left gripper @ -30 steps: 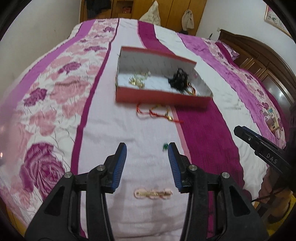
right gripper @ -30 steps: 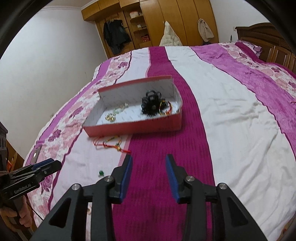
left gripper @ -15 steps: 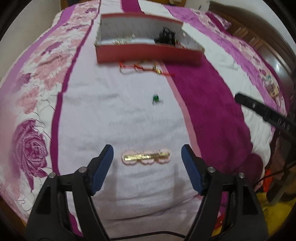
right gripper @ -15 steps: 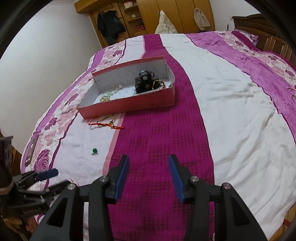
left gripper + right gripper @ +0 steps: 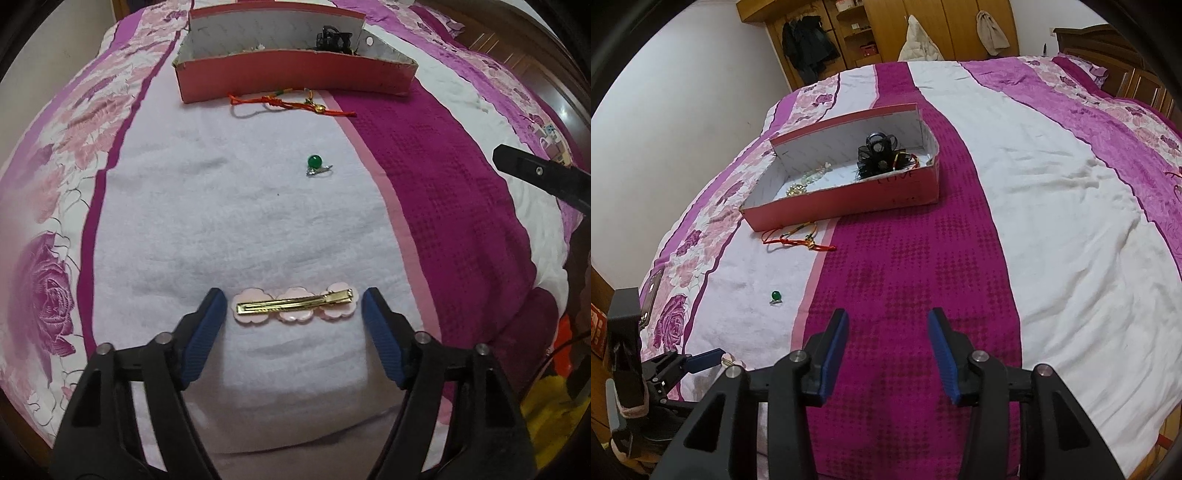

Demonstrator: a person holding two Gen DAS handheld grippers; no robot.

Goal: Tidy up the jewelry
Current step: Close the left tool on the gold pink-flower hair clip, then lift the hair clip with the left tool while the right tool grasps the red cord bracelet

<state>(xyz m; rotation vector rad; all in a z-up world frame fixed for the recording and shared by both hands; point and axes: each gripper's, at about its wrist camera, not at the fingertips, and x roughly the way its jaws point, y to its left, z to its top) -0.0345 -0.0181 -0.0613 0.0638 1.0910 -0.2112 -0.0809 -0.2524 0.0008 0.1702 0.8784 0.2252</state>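
Observation:
A pink flower hair clip with a gold bar (image 5: 295,305) lies flat on the white bedspread stripe. My left gripper (image 5: 294,300) is open wide, with one blue pad at each end of the clip, not touching it. Beyond lie a green bead ring (image 5: 316,164) and a red cord bracelet (image 5: 288,103). A red box (image 5: 295,72) holds a black hair tie (image 5: 879,157) and gold pieces (image 5: 801,186). My right gripper (image 5: 888,345) is open and empty above the magenta stripe. The ring (image 5: 775,296) and bracelet (image 5: 798,239) also show in the right wrist view.
The bed carries a pink, white and magenta spread (image 5: 1052,221). A phone (image 5: 650,299) lies at its left edge. Wardrobes (image 5: 886,29) stand behind and a wooden headboard (image 5: 1126,66) at the right. The other gripper's tip (image 5: 535,173) shows at the right in the left wrist view.
My left gripper has moved down and forward over the hair clip and opened wider, so its pads now flank the clip. My right gripper has pulled back a little and stays open.

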